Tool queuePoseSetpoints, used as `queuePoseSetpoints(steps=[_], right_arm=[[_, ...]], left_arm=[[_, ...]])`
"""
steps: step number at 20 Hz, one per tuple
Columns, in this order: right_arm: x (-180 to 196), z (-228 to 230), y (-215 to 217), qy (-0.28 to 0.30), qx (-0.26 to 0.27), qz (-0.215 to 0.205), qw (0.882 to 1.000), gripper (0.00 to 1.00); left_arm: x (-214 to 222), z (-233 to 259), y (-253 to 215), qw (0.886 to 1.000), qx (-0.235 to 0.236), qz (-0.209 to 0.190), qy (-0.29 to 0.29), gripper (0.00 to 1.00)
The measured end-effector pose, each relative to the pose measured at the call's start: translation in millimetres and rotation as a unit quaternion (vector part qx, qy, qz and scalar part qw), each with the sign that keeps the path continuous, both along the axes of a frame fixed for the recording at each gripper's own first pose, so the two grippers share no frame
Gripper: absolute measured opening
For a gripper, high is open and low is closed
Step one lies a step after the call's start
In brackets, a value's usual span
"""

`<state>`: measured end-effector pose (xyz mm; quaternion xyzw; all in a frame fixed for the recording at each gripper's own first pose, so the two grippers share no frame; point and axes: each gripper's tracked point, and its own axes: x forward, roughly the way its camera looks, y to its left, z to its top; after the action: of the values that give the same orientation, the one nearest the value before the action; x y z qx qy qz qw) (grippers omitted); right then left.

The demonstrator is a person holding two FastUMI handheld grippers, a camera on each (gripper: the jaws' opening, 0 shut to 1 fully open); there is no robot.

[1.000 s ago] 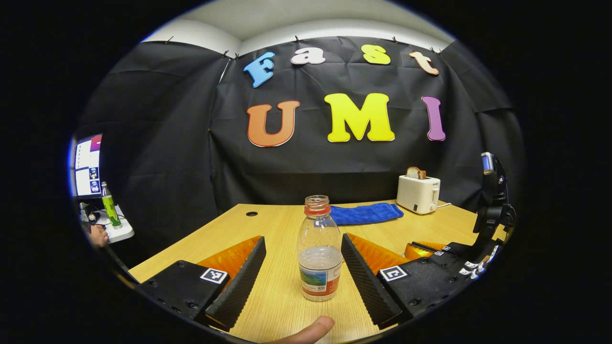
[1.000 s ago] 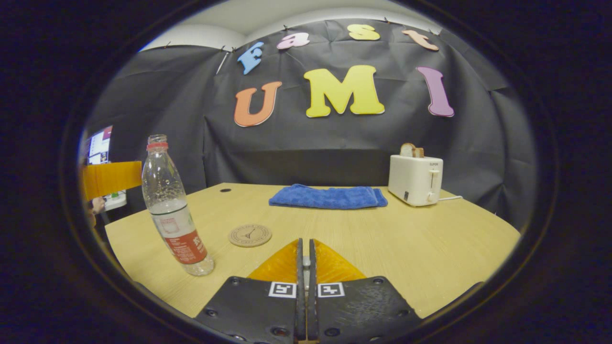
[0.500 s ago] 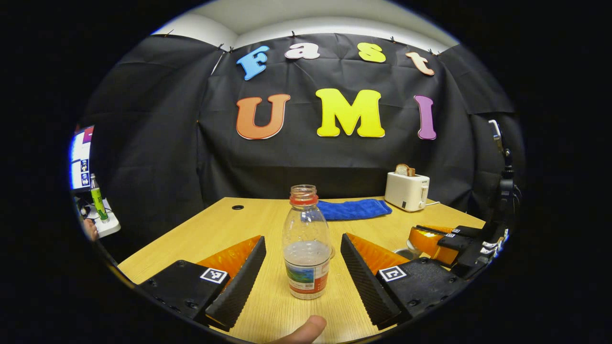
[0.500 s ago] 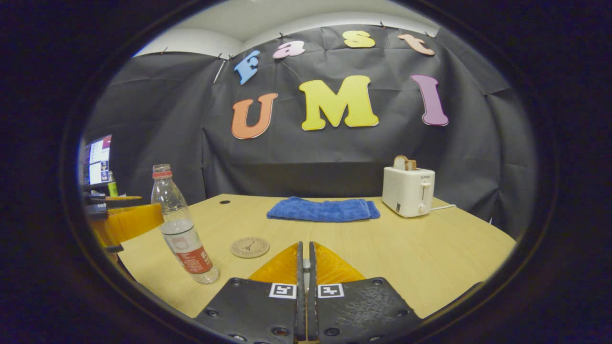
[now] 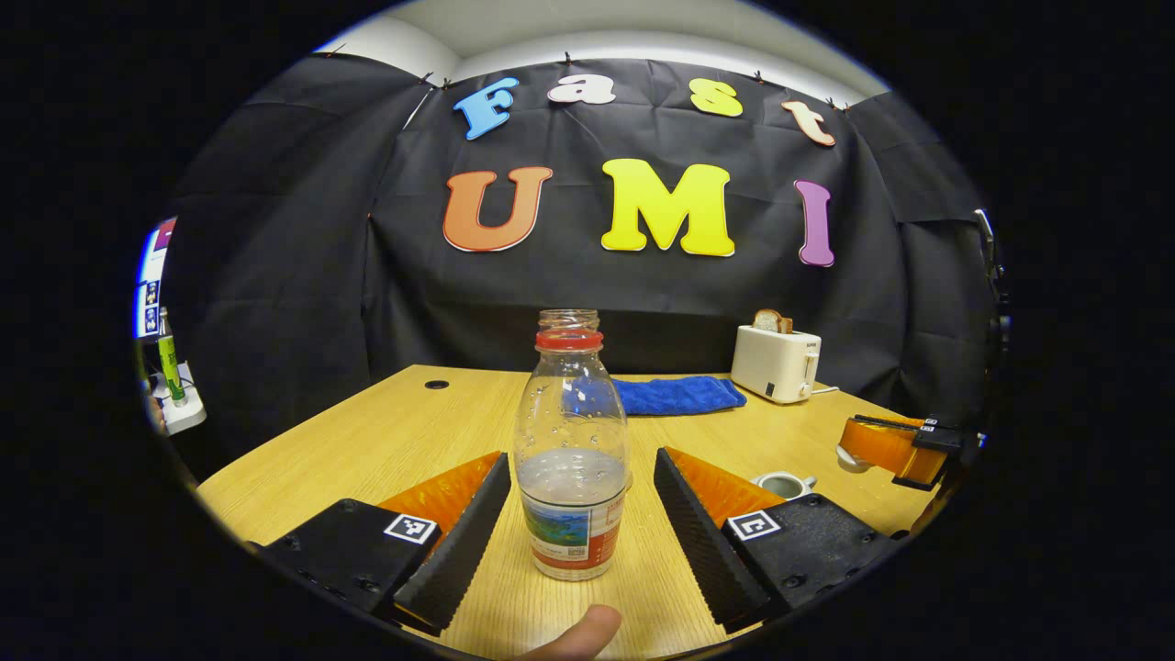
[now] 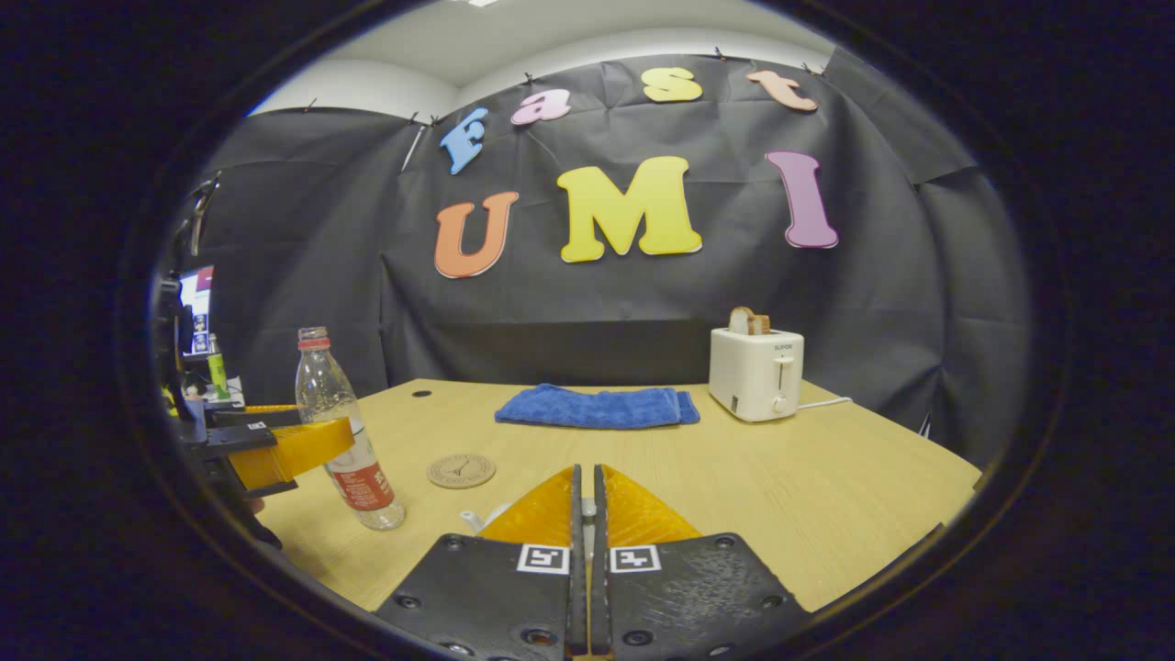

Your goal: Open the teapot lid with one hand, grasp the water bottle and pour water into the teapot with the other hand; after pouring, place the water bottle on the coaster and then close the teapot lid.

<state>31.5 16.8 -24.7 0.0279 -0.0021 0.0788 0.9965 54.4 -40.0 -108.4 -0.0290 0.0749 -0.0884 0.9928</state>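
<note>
A clear water bottle (image 5: 571, 459) with a red neck ring and no cap stands upright on the table, partly filled. My left gripper (image 5: 581, 459) is open, one finger on each side of the bottle and neither touching it. The bottle (image 6: 344, 441) and left gripper (image 6: 275, 450) also show at the left of the right gripper view. A small white teapot (image 5: 782, 484) sits open to the right. My right gripper (image 5: 858, 452) hovers beyond it, shut, with the white lid (image 5: 843, 456) at its tip. A round coaster (image 6: 461, 470) lies past the bottle.
A blue towel (image 6: 597, 407) and a white toaster (image 6: 755, 372) holding bread sit at the back of the wooden table (image 6: 826, 477). A thumb (image 5: 578, 633) shows at the bottom edge. A side shelf with a green bottle (image 5: 170, 367) stands far left.
My left gripper has moved in, so the bottle now stands deeper between its open fingers. My right gripper has moved up and off to the right from the teapot, which now stands open.
</note>
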Motion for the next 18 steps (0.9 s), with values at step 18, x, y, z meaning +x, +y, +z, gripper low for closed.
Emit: queuePoseSetpoints(steps=[18], right_arm=[[-11, -14, -22, 0.002, 0.001, -0.01, 1.0, 0.01]], left_arm=[[14, -28, 8, 0.999, 0.036, 0.011, 0.009, 0.8]])
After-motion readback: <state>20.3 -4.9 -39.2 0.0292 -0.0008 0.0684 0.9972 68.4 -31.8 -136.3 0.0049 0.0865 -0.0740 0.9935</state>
